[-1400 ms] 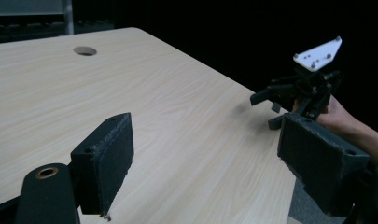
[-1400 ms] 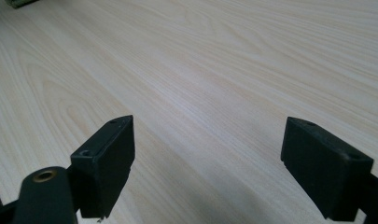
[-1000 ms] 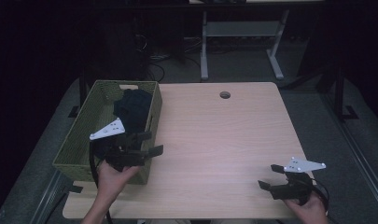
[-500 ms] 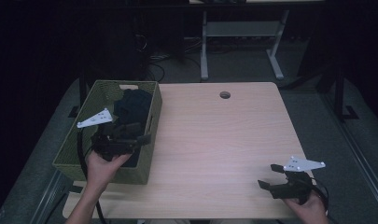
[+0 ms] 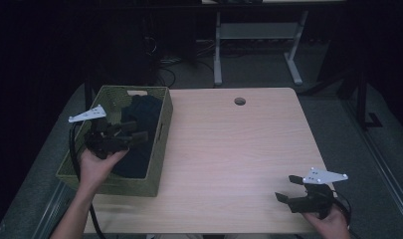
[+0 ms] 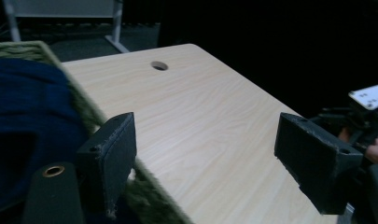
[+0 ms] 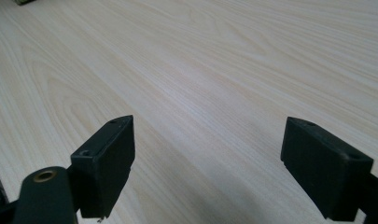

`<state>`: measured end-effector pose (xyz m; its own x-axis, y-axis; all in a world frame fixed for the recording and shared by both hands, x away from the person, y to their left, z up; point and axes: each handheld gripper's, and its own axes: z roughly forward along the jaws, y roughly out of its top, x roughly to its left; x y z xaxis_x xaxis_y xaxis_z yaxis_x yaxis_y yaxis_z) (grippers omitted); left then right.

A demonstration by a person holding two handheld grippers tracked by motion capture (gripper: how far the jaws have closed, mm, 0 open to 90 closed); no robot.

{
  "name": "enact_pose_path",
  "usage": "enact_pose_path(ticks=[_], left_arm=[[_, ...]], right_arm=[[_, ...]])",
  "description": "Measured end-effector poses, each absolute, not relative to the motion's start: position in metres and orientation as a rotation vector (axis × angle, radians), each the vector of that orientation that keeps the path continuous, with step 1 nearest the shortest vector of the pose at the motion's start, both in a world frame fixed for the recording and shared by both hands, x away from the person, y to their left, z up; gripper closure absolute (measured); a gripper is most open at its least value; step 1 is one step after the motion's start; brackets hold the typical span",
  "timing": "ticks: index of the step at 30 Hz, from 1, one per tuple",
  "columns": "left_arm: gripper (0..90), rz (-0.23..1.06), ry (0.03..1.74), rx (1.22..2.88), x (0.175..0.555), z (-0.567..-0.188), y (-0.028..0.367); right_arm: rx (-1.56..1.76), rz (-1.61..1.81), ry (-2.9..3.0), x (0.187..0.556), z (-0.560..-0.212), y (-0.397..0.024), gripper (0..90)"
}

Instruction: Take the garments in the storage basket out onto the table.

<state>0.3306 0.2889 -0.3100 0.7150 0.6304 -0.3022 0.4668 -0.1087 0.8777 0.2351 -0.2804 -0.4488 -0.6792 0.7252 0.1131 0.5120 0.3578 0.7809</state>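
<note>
Moved: left claw (image 5: 139, 130) has swung from the basket's near rim to over the dark blue cloth (image 5: 142, 112).
Cloth: in green basket (image 5: 161, 149), tabletop's 9 o'clock.
Left claw: jaws wide, empty, likely lining up a grab.
Right claw (image 5: 288, 188): open, idle at 5 o'clock.
Left gripper view: blue knit texture (image 6: 28, 107), right claw beyond.

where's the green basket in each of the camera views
High view: the basket sits at the table's left edge, dark cloth inside, the left gripper over it.
Left gripper view: its woven rim runs along the left, beside the left jaw.
Right gripper view: not in it; bare table.
Shared landmark: the round hole in the tabletop, also in the left gripper view.
</note>
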Motion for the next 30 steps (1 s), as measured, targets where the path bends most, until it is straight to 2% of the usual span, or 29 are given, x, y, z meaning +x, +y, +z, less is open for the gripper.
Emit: enact_pose_path(ticks=[13, 30], left_arm=[[21.4, 0.14, 0.945, 1.731, 0.369, -0.318, 0.312], [21.4, 0.116, 1.073, 1.711, 0.4, -0.342, 0.332]], right_arm=[[1.106, 1.213, 2.378, 0.236, -0.449, -0.28, 17.3], [1.111, 1.211, 2.381, 0.237, -0.45, -0.281, 17.3]])
